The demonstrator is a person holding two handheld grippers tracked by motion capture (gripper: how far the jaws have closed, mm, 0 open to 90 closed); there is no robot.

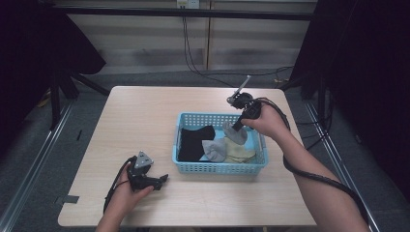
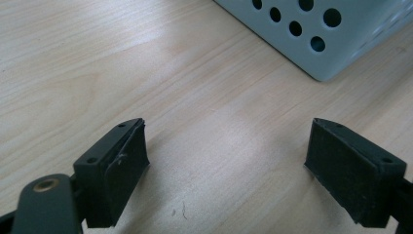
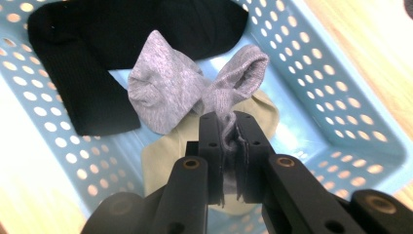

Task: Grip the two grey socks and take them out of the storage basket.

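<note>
Right gripper (image 3: 228,141) clamped on grey sock (image 3: 168,92), raised over blue basket (image 3: 341,97); black sock (image 3: 87,73) at 10 o'clock, beige sock (image 3: 165,156) beneath. Left gripper (image 2: 226,161) jaws wide, empty, on table (image 2: 97,58).

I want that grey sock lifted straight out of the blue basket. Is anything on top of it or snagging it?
Nothing visible does: the right tongs are shut on the grey sock, which lies above the black sock and cream sock.
</note>
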